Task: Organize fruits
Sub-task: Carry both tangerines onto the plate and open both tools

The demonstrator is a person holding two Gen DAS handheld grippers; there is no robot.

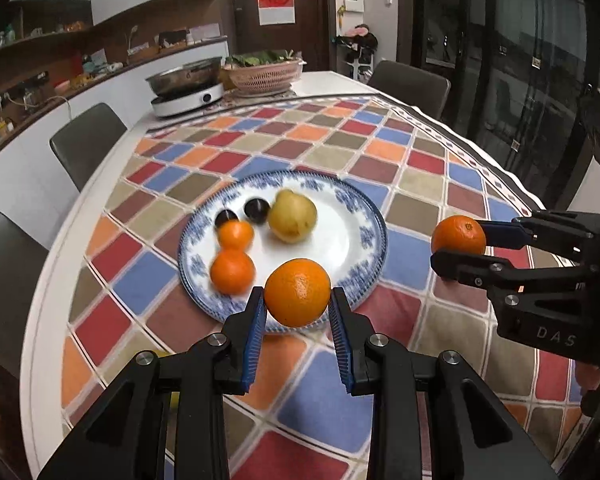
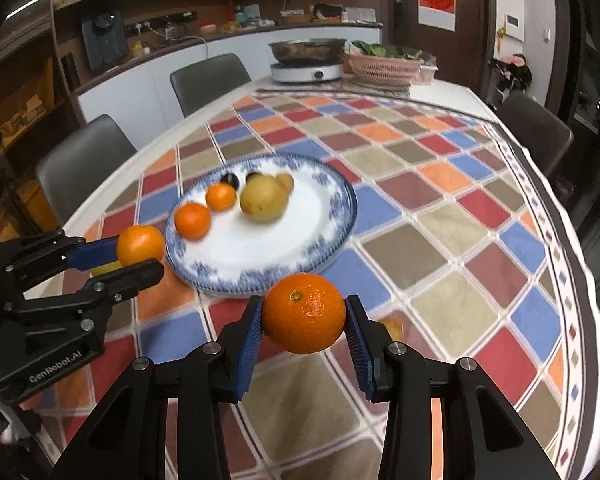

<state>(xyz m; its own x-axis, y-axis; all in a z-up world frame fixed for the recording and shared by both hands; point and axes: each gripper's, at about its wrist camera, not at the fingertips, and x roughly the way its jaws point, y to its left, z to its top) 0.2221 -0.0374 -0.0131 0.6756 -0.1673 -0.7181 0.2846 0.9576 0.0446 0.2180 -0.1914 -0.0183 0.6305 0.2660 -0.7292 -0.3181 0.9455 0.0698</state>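
My left gripper (image 1: 298, 300) is shut on an orange (image 1: 297, 292) and holds it above the near rim of a blue-and-white plate (image 1: 364, 220). My right gripper (image 2: 304, 314) is shut on another orange (image 2: 304, 312) and holds it in the air just off the plate's (image 2: 324, 216) near edge. Each gripper shows in the other's view: the right one (image 1: 458, 242) at right, the left one (image 2: 140, 254) at left. On the plate lie two small oranges (image 1: 232, 272), a yellow pear (image 1: 292, 216) and two dark round fruits (image 1: 257, 210).
A checked tablecloth (image 1: 420, 168) covers the white table. An induction cooker with a steel pot (image 1: 186, 92) and a pink basket of greens (image 1: 264, 74) stand at the far end. Grey chairs (image 1: 86, 140) line the sides. A yellow thing (image 2: 104, 268) lies behind the left gripper.
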